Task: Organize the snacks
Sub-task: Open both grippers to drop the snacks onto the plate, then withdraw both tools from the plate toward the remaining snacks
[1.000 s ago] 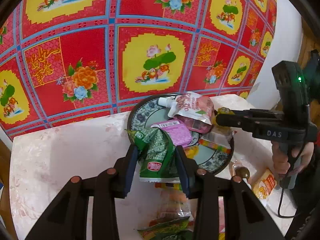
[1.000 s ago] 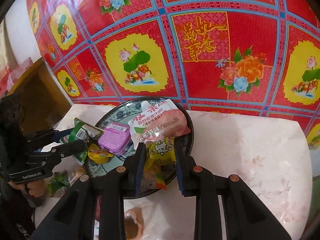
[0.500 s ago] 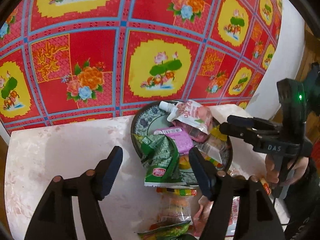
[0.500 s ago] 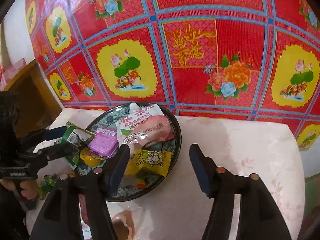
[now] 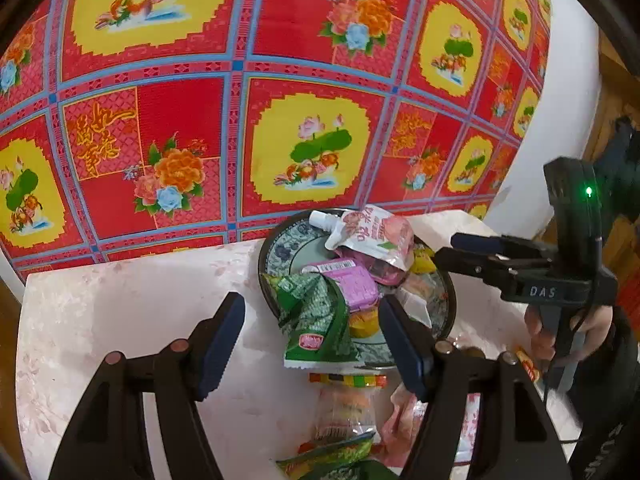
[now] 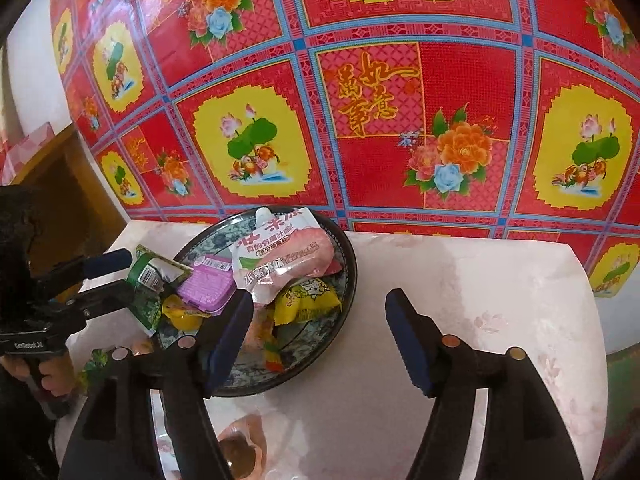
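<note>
A blue-patterned plate [image 5: 276, 248] on the pink marble table holds a pink spouted pouch [image 5: 372, 232], a purple tub [image 5: 348, 280] and a green packet [image 5: 316, 320] that hangs over its near rim. My left gripper [image 5: 312, 316] stands open, its pads well clear of the green packet on either side. In the right wrist view a yellow packet [image 6: 304, 300] lies on the plate [image 6: 344, 264] beside the pink pouch [image 6: 280, 252]. My right gripper [image 6: 320, 308] is opening just above it, and nothing is pressed between its pads.
Loose snacks lie on the table in front of the plate: a striped candy strip [image 5: 348, 380], a clear-wrapped snack [image 5: 344, 412], another green packet [image 5: 332, 456]. A red floral cloth [image 5: 200, 120] hangs behind. Bare tabletop [image 6: 480, 280] lies right of the plate.
Both grippers opened wide. The left let go of the green packet and the right of the yellow packet. Both packets now rest on the plate.
</note>
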Available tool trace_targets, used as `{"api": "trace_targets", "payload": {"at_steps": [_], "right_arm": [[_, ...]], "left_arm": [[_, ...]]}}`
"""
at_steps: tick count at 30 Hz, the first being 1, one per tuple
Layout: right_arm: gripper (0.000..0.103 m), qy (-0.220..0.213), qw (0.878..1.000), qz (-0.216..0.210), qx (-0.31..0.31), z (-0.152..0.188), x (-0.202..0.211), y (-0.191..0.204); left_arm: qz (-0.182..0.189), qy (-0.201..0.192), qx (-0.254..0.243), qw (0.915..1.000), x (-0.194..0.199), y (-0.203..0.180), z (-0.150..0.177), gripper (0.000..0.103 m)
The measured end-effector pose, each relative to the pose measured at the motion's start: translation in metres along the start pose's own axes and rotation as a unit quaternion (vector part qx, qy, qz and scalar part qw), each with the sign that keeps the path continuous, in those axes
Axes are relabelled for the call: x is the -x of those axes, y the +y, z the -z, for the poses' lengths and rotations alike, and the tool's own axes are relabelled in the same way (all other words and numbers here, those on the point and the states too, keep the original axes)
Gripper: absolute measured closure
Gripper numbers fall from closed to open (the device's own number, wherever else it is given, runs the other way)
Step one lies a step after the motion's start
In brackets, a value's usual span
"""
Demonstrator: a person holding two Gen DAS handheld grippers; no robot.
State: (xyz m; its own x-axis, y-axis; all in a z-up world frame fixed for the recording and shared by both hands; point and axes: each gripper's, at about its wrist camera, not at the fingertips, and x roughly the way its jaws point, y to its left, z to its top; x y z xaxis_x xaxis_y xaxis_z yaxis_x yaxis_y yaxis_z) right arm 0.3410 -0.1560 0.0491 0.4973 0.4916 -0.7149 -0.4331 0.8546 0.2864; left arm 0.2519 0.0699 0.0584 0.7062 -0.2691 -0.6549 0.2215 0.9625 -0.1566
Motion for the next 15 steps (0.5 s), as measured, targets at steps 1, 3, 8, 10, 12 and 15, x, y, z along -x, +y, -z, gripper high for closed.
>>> {"api": "trace_targets", "payload": {"at_steps": [1,3,8,10,12,15], "right_arm": [[0.033,0.002,1.000,0.002,0.005,0.000,0.000,0.001],[0.033,0.010,1.000,0.006,0.024,-0.001,0.002,0.005],[0.033,0.013,0.998,0.024,0.064,-0.002,0.026,0.020],[0.033,0.006,0.997,0.029,0.077,0.001,0.044,0.029],[0.033,0.009,0.996,0.035,0.087,0.009,0.061,0.039],[0.033,0.000,0.994,0.031,0.104,0.031,0.090,0.058]], "left_arm": [[0.000,0.005,-0.007,1.0000,0.000,-0.001,0.001,0.030],[-0.007,0.007,-0.025,0.9996,0.002,-0.005,0.002,0.030],[-0.030,-0.009,-0.041,0.9987,0.022,-0.012,0.001,0.030],[-0.037,-0.021,-0.045,0.9981,0.036,-0.014,0.004,0.030],[-0.044,-0.028,-0.054,0.9972,0.051,-0.019,0.011,0.030],[-0.052,-0.028,-0.067,0.9960,0.072,-0.029,0.029,0.030]]}}
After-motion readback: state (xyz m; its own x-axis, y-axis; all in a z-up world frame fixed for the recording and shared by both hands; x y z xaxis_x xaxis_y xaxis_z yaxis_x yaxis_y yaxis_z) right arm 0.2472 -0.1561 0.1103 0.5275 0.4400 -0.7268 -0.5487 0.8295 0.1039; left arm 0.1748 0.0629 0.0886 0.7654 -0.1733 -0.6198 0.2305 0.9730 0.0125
